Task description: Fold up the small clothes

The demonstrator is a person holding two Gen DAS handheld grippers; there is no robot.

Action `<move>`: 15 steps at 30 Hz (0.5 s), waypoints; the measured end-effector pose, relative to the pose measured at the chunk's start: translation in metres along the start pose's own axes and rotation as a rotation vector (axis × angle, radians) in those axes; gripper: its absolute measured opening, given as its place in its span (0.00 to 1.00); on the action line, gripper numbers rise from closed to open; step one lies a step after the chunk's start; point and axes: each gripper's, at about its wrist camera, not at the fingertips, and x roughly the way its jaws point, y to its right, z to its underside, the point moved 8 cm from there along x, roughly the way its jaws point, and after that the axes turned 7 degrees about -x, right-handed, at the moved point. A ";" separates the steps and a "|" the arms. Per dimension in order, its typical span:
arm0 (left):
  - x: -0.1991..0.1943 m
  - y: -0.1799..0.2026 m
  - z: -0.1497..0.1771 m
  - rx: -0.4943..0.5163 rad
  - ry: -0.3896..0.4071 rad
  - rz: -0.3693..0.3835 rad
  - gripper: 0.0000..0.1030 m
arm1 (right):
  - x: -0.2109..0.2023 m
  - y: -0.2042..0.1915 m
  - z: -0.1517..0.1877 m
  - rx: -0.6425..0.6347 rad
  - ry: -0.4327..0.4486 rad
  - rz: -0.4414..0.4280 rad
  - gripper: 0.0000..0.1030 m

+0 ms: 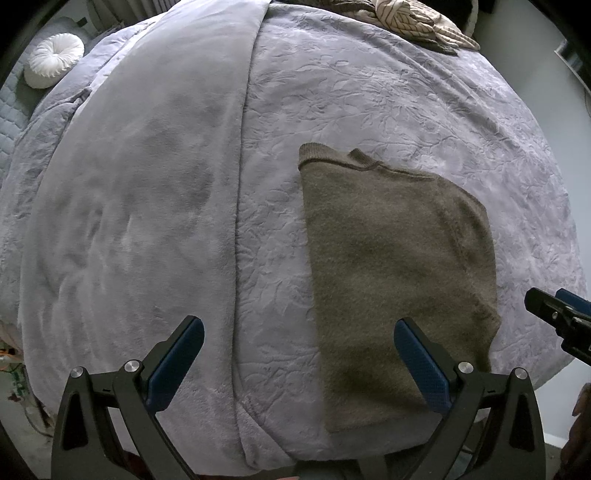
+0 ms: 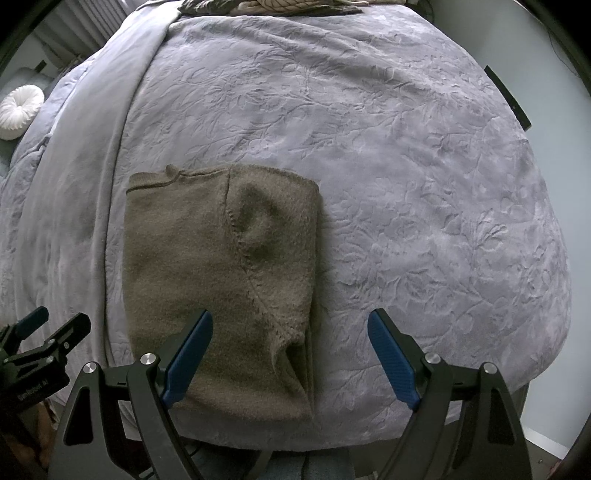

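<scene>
An olive-brown knit sweater (image 1: pixel 395 266) lies folded in a long rectangle on the lavender bedspread (image 1: pixel 369 103), collar at the far end, near the bed's front edge. It also shows in the right wrist view (image 2: pixel 207 266), with a sleeve folded over its right side. My left gripper (image 1: pixel 299 332) is open and empty, held above the sweater's near left part. My right gripper (image 2: pixel 290 328) is open and empty, above the sweater's near right edge. Each gripper shows at the edge of the other's view: the right one (image 1: pixel 557 314) and the left one (image 2: pixel 55 332).
A plain lavender blanket (image 1: pixel 140 206) covers the bed's left half. A white round pillow (image 1: pixel 55 59) lies at the far left. Patterned brown and beige clothes (image 1: pixel 410 22) are piled at the far edge. The bed's front edge (image 2: pixel 332 432) runs just past the sweater.
</scene>
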 end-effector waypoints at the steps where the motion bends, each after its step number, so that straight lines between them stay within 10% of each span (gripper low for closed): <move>1: 0.000 0.000 0.000 0.000 0.000 -0.001 1.00 | 0.000 0.000 0.000 0.000 -0.001 0.000 0.85; 15: -0.002 0.005 0.007 0.014 0.006 -0.018 1.00 | -0.002 0.002 0.002 0.000 0.004 0.007 0.85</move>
